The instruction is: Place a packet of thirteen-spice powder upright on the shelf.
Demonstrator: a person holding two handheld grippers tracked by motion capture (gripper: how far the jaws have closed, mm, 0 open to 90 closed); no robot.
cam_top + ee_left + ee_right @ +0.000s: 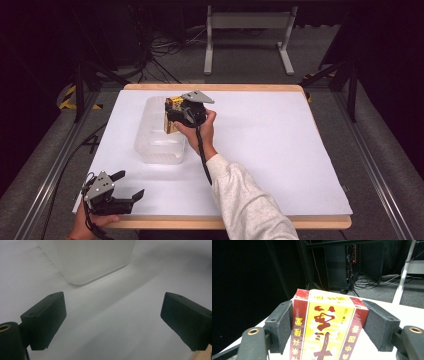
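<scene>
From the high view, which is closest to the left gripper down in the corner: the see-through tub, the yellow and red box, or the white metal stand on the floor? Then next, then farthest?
From the left gripper:
1. See-through tub, mid-table, ahead.
2. Yellow and red box, over the tub's far right side, held by the right gripper.
3. White metal stand, on the floor beyond the table.

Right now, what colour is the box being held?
Yellow with dark red sides and lettering: box, best in the right gripper view.
</scene>
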